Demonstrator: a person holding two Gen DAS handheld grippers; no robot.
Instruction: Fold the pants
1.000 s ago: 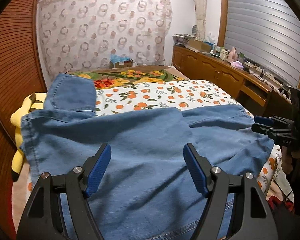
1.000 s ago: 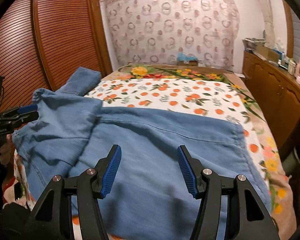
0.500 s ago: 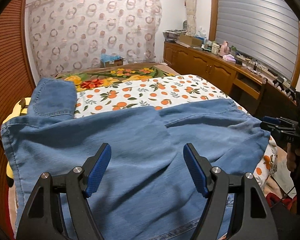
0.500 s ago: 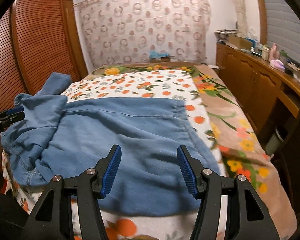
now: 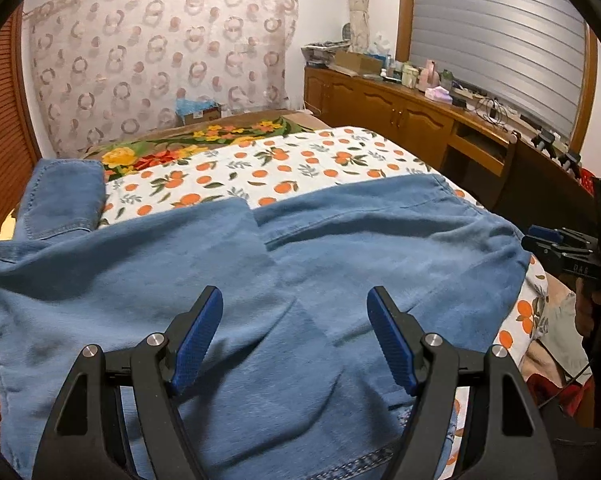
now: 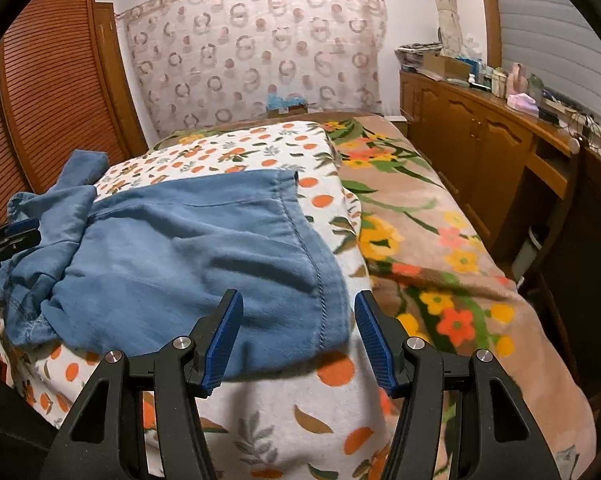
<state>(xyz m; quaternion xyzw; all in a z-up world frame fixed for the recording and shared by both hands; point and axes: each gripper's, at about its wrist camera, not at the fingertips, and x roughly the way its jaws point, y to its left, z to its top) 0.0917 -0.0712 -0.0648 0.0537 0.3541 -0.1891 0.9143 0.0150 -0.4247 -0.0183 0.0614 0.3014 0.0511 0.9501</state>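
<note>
Blue denim pants (image 5: 284,272) lie spread across the near end of the bed, with one part reaching to the far left (image 5: 64,196). My left gripper (image 5: 294,300) is open and empty, hovering over the middle of the pants. In the right wrist view the pants (image 6: 188,248) end in a stitched hem edge (image 6: 312,264). My right gripper (image 6: 298,304) is open and empty, just above that hem's near corner. The right gripper also shows at the right edge of the left wrist view (image 5: 560,246), and the left gripper at the left edge of the right wrist view (image 6: 8,238).
The bed has an orange-print sheet (image 5: 284,168) over a floral blanket (image 6: 432,240). A wooden cabinet (image 6: 480,132) with clutter runs along the right. Slatted wooden doors (image 6: 48,92) stand left. A patterned curtain (image 5: 160,52) hangs behind.
The right gripper has swung right, from over the middle of the pants to their hem edge. The left gripper has shifted slightly left over the pants. Both stayed open.
</note>
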